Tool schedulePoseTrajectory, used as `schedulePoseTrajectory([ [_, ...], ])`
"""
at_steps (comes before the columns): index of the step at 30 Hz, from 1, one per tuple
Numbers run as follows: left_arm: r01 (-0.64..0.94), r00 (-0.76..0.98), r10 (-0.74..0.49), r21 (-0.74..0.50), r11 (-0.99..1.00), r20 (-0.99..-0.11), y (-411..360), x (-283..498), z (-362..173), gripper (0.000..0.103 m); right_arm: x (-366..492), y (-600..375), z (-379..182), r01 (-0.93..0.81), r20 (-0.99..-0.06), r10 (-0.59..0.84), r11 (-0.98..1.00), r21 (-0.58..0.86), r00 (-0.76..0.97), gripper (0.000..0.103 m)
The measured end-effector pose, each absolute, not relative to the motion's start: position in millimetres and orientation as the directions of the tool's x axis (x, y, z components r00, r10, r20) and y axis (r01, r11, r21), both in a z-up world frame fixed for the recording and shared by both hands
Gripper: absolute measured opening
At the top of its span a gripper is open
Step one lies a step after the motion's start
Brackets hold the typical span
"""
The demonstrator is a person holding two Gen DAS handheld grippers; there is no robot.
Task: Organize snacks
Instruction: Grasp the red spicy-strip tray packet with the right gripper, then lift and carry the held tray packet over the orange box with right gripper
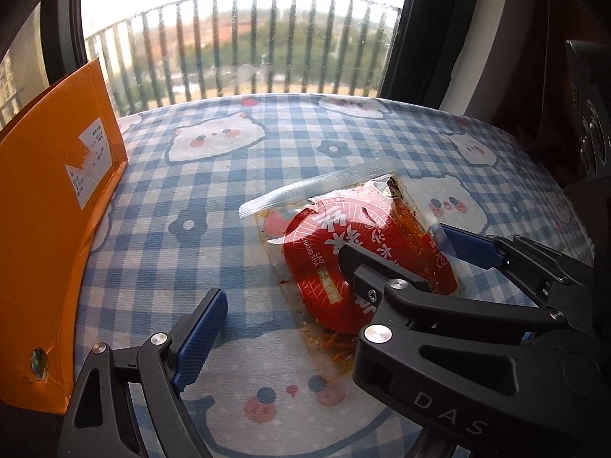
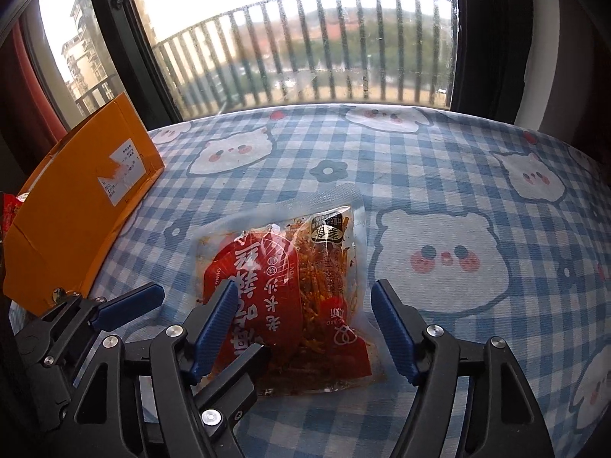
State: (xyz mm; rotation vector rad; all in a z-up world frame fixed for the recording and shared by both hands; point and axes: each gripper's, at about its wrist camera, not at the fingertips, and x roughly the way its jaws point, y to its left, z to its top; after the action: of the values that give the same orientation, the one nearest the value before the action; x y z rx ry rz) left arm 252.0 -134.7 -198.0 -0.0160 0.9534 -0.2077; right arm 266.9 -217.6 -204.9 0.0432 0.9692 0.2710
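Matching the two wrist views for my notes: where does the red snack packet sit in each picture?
Left wrist: red snack packet lies right of centre, partly behind the other hand-held gripper.
Right wrist: the packet lies centre, low, between the blue fingers.
Shared landmark: orange box at the left edge.

One snack packet (image 2: 290, 278), one orange box (image 2: 80, 206), and two grippers on the checked tablecloth (image 2: 420, 160).

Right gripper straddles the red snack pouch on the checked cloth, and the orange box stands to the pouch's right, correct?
Not quite. The orange box stands to the left of the red snack pouch, as the right wrist view shows. The right gripper does straddle it on the checked cloth.
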Motion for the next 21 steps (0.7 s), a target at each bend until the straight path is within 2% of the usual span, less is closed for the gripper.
schedulePoseTrajectory([
  [2, 0.193, 0.552, -0.215, -0.127, 0.973, -0.806, -136.1, 249.7, -198.2, 0.083, 264.6, -219.2, -204.4, -0.198, -0.803, 0.249, 0.966, 0.165, 0.541, 0.072],
  [3, 0.212, 0.547, -0.234, -0.137, 0.968, -0.804, -138.7, 248.1, -198.0, 0.073, 262.4, -219.1, -203.6, -0.204, -0.801, 0.256, 0.964, 0.170, 0.541, 0.069],
  [4, 0.210, 0.559, -0.214, -0.113, 0.971, -0.801, -141.7, 245.6, -197.3, 0.072, 259.9, -216.6, -202.8, -0.225, -0.800, 0.282, 0.956, 0.188, 0.530, 0.062],
  [6, 0.214, 0.557, -0.223, -0.121, 0.969, -0.800, -141.3, 244.5, -198.5, 0.072, 253.9, -212.6, -199.9, -0.240, -0.797, 0.283, 0.954, 0.178, 0.534, 0.056],
  [9, 0.218, 0.562, -0.229, -0.124, 0.968, -0.795, -140.3, 242.5, -197.3, 0.070, 252.2, -212.2, -201.0, -0.239, -0.796, 0.294, 0.952, 0.192, 0.530, 0.054],
  [11, 0.246, 0.555, -0.265, -0.149, 0.958, -0.789, -140.3, 240.4, -195.8, 0.061, 250.7, -211.7, -201.2, -0.241, -0.793, 0.312, 0.947, 0.214, 0.523, 0.054],
  [12, 0.248, 0.557, -0.262, -0.142, 0.958, -0.788, -140.4, 239.2, -194.9, 0.061, 250.1, -212.1, -201.3, -0.247, -0.792, 0.332, 0.940, 0.235, 0.513, 0.051],
  [21, 0.265, 0.560, -0.278, -0.149, 0.953, -0.780, -138.8, 229.1, -188.8, 0.060, 238.9, -208.9, -195.2, -0.245, -0.786, 0.335, 0.940, 0.238, 0.520, 0.049],
])
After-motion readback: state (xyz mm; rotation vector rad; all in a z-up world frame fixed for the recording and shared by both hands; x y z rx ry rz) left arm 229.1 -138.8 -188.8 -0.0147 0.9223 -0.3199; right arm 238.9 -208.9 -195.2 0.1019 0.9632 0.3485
